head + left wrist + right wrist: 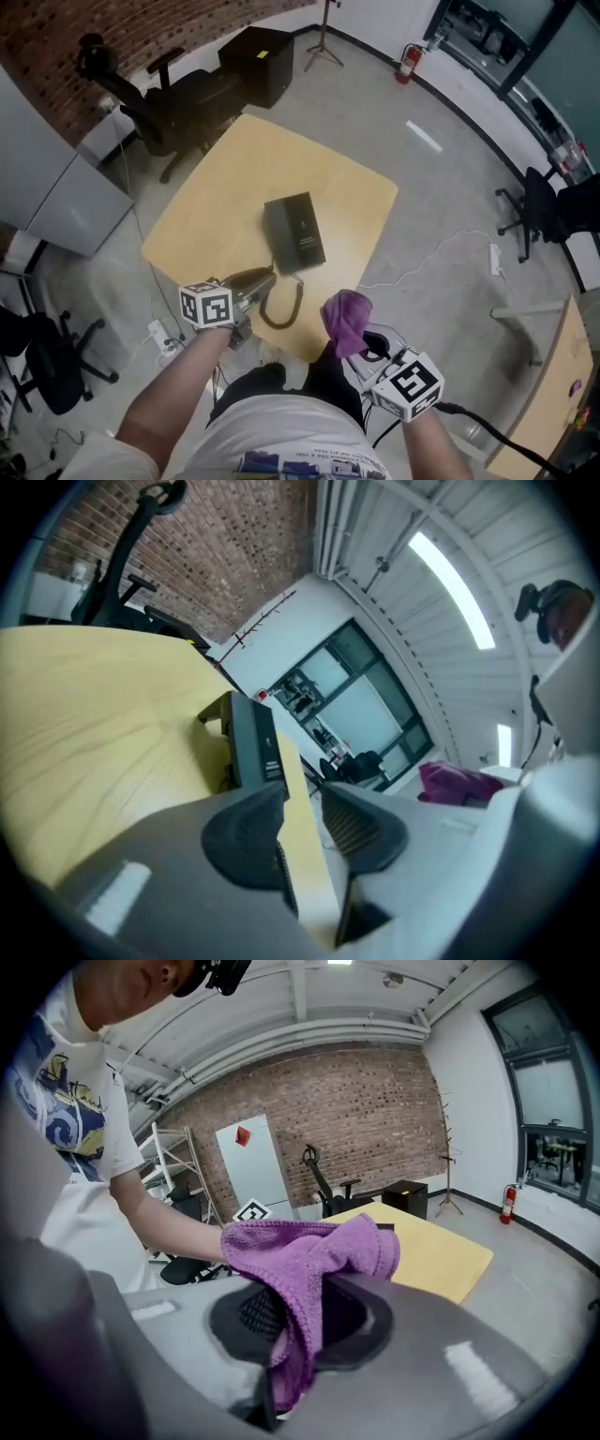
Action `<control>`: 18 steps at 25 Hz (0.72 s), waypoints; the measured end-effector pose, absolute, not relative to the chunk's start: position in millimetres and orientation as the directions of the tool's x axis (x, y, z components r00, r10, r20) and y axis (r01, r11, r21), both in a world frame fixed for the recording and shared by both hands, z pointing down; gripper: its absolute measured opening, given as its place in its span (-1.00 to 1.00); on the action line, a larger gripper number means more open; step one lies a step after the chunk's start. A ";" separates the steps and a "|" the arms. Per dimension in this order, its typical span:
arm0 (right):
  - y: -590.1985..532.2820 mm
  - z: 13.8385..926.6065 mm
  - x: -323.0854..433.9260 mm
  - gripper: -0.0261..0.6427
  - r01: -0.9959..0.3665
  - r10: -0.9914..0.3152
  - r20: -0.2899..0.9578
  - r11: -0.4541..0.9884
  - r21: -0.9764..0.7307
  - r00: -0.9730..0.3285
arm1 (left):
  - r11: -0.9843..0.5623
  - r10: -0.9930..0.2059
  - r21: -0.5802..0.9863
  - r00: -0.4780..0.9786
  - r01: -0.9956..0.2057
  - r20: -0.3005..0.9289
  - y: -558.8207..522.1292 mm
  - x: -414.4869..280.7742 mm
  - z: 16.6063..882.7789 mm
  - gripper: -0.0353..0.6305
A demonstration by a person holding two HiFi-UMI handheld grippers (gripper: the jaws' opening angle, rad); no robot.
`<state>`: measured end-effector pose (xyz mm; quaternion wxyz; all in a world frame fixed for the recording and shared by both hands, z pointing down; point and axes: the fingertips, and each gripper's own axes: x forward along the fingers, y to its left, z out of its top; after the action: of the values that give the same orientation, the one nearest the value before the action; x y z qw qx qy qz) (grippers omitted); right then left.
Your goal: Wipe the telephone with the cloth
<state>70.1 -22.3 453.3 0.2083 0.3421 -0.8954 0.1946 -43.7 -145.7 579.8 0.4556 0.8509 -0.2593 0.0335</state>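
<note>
The black telephone (pixel 295 232) lies flat in the middle of the pale wooden table (pixel 234 178), and its coiled cord (pixel 281 307) loops toward the near edge. My left gripper (pixel 257 281) hovers at that near edge, just short of the telephone (pixel 251 744). Its jaws stand apart, and only the tabletop shows in the gap of the left gripper (pixel 302 803). My right gripper (pixel 370 345) is off the table's near right corner, shut on a purple cloth (pixel 345 319). The cloth (pixel 309 1251) bunches over the pads of the right gripper (pixel 300 1309) and hides them partly.
Black office chairs (pixel 178 103) and a black cabinet (pixel 258 61) stand beyond the table's far side. A white cable with a power strip (pixel 494 258) runs over the floor at right. Another chair (pixel 536 211) and a second tabletop (pixel 553 394) are at the right edge.
</note>
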 end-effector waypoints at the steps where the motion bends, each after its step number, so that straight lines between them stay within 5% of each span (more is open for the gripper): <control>1: -28.3 453.9 72.4 -0.79 -0.678 -0.514 0.507 0.705 -0.210 -0.692 | -0.427 -0.425 0.765 0.854 -0.483 0.302 -157.5 -42.8 587.9 -0.53; 8: -64.5 456.4 115.9 -0.79 -0.588 -0.403 0.546 0.779 -0.217 -0.734 | -0.245 -0.514 0.827 0.791 -0.506 0.332 -210.4 -38.6 639.3 -0.35; 18: -94.4 477.0 162.8 -0.79 -0.540 -0.318 0.566 0.793 -0.281 -0.761 | -0.192 -0.554 0.852 0.770 -0.487 0.316 -227.5 -36.9 650.5 -0.41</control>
<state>162.8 -94.4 477.0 0.2536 0.2351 -0.9123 0.2195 -36.9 -227.5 650.5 0.5386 0.7714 -0.3374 -0.0310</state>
